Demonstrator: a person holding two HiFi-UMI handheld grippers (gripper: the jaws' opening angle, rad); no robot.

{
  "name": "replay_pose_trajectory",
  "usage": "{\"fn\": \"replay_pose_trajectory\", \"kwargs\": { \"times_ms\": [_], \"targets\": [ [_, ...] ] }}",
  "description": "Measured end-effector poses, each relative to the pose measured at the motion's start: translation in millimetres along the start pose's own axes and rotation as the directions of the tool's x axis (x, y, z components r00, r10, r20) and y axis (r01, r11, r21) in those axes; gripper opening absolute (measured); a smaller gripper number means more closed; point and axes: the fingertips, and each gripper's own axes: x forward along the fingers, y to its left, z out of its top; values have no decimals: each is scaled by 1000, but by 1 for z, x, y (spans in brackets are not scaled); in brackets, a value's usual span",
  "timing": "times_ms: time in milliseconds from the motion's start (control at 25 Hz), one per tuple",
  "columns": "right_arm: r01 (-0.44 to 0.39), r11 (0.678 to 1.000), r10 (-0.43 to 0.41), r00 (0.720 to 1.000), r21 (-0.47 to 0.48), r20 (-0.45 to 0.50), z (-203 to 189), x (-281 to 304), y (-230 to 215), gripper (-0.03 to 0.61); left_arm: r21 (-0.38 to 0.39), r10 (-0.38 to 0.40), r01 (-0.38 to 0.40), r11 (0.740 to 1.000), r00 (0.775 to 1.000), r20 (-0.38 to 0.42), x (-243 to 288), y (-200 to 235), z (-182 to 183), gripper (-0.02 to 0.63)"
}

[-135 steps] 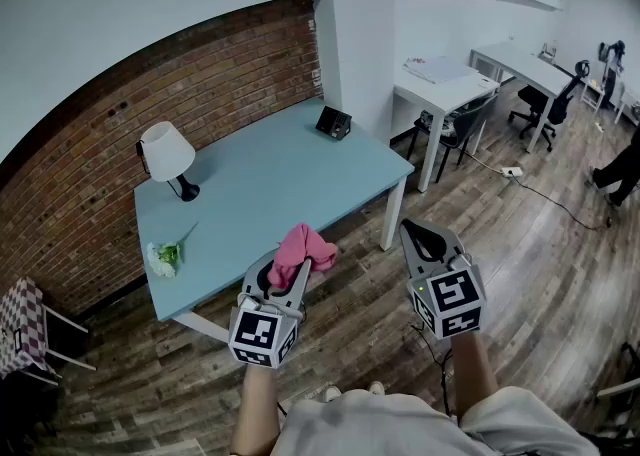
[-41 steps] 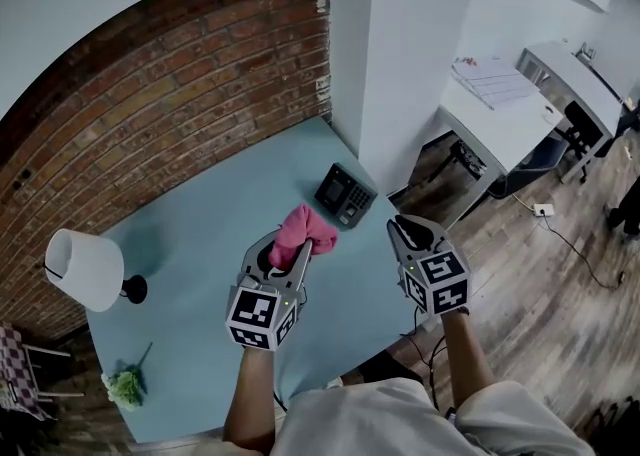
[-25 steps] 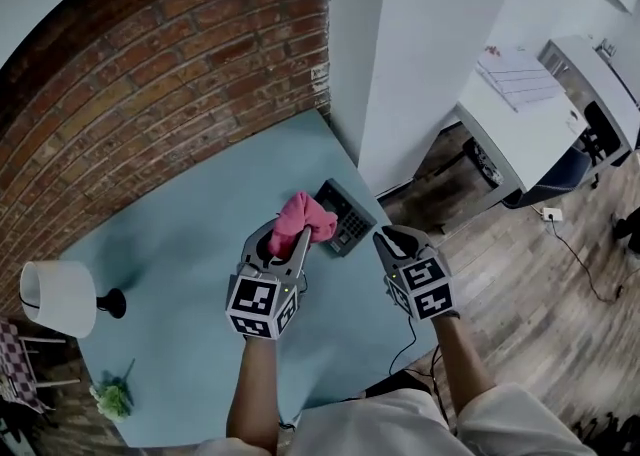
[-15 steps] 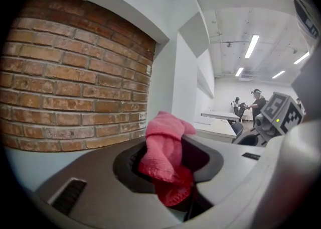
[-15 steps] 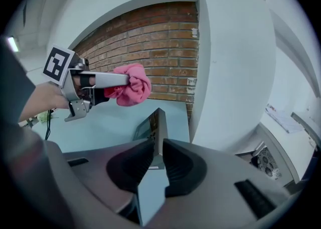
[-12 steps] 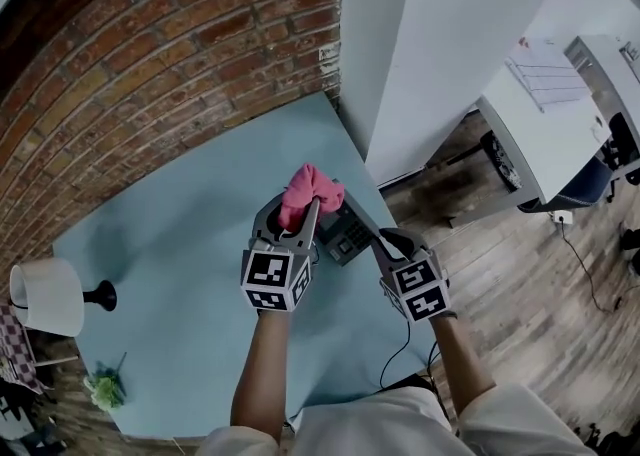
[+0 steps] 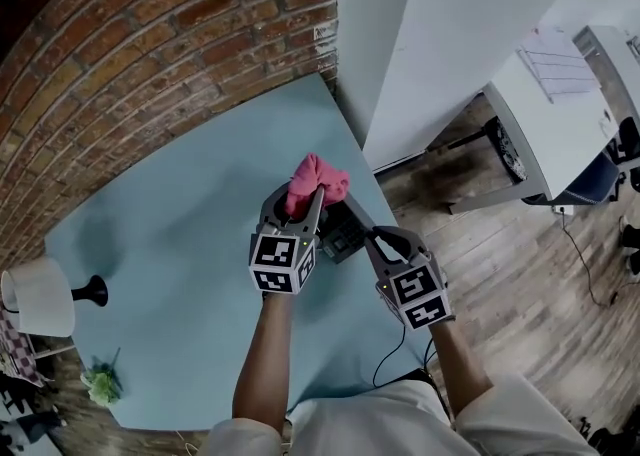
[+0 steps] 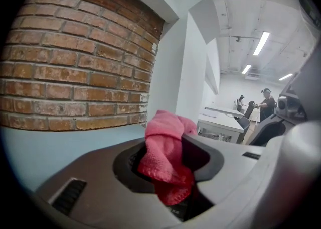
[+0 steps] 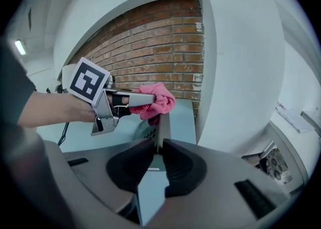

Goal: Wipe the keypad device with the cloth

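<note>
Your left gripper (image 7: 300,202) hangs over the far right part of the pale blue desk (image 7: 180,244), and its fingers (image 8: 95,183) pinch a crumpled pink cloth (image 7: 318,176). The cloth bunches up above the fingertips, and a fold of it hangs down between them in the left gripper view. From the head view the cloth sits just above the back of the small dark keypad device (image 7: 342,234). You cannot tell from any view whether the two touch.

Your right gripper (image 7: 368,237) comes in from the right. Its fingers (image 9: 125,165) are pressed together on the thin pale edge of the keypad device, which stands up between them in the right gripper view. A grey face with small dots shows just left of that edge. In the same view the left gripper reaches in from the left with its marker cube raised, and the cloth is bunched just above the top of the device's edge.

The keypad device stands near the desk's right corner, close to the white pillar (image 7: 450,34) and the red brick wall (image 7: 150,44).

Well apart, at the desk's left end, stands a lamp with a white shade and a black base (image 7: 38,296). A small bunch of white flowers (image 7: 100,384) lies near the front left edge.
</note>
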Motion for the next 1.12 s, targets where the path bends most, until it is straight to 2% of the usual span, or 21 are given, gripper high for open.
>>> {"fn": "replay_pose_trajectory", "kwargs": {
  "times_ms": [400, 760, 1120],
  "targets": [
    [-19, 1000, 19, 1000, 16, 3, -2, 1, -2, 84, -17, 6, -6, 1000, 1000, 3, -5, 3, -20, 163],
    [-29, 999, 29, 1000, 16, -2, -2, 1, -2, 84, -57, 24, -27, 998, 998, -52, -20, 11, -53, 163],
    [-32, 999, 32, 999, 7, -6, -2, 1, -2, 84, -63, 36, -43, 997, 993, -108, -32, 18, -78, 163]
  ]
}}
